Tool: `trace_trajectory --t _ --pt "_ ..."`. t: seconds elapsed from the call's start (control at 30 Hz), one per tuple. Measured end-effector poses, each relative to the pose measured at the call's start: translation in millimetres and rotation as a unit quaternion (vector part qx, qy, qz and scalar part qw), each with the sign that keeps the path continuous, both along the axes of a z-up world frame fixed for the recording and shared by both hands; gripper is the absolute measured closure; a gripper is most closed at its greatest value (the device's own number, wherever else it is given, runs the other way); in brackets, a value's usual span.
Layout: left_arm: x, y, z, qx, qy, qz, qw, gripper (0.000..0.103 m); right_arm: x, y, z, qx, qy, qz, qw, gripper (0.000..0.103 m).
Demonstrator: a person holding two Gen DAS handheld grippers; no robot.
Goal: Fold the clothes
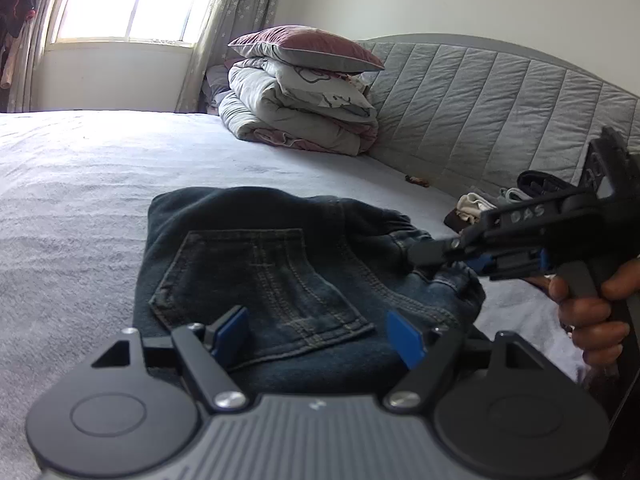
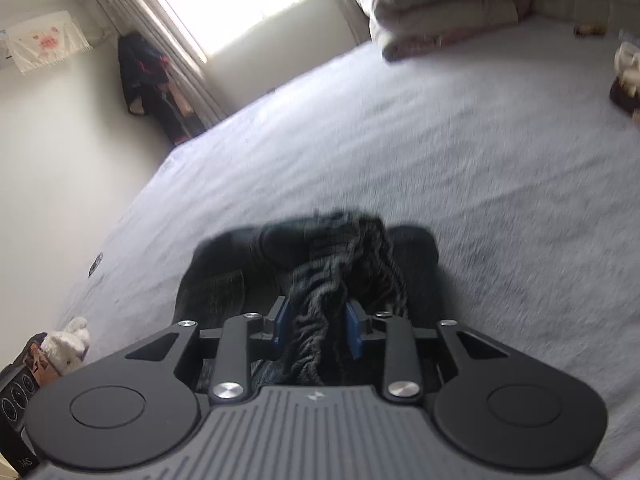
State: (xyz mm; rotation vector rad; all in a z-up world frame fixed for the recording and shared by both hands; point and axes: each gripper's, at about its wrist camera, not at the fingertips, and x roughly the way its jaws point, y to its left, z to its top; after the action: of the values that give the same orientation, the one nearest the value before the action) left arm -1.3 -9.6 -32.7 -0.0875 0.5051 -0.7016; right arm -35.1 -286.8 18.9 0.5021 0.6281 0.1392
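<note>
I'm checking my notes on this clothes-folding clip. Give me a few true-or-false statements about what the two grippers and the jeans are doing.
1. The jeans lie on the bed. True.
2. The left gripper grips the jeans. False: its fingers stand open over them.
3. The right gripper has bunched denim between its fingers. True.
4. A pillow lies flat on the jeans. False: it tops the folded bedding by the headboard.

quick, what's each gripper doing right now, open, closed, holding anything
Left gripper: open, nothing between its pads, just above the folded jeans.
Right gripper: closed on the jeans' bunched elastic waistband.
</note>
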Motion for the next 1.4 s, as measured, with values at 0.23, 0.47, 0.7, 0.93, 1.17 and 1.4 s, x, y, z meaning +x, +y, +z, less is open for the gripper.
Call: trace_trajectory --t 0.23,0.47,0.7,0.93,1.17,1.4 --pt "-2.1 -2.4 3.3 -0.005 -0.002 -0.010 0.9999 0.025 -3.8 16.4 15.1 -0.044 -0.069 0.027 0.996 0.069" --pt "-0.4 -4.7 3.2 -0.004 0.000 -0.013 0.9999 0.025 -5.9 18.1 24.8 -0.021 -0.124 0.044 0.991 0.069" --pt "2.0 -1.5 4.5 -0.012 -0.006 -0.005 0.9999 0.025 11.0 25.2 3.5 -0.033 -0.061 0.064 0.996 0.069" --pt "9.5 6.4 -2.0 -0.061 0.022 -0.019 0.9977 0.025 22.8 29.6 -17.0 -0.095 0.027 0.068 0.993 0.082" --pt "-4.2 -8.8 -18.1 -0.027 0.001 -0.039 0.9988 0.026 37.4 43.5 10.9 -0.095 0.018 0.100 0.990 0.080" --pt "-13.4 -15.5 -21.2 -0.005 -0.025 -0.037 0.9990 0.026 86.5 108.5 17.3 -0.168 0.015 0.234 0.958 0.079"
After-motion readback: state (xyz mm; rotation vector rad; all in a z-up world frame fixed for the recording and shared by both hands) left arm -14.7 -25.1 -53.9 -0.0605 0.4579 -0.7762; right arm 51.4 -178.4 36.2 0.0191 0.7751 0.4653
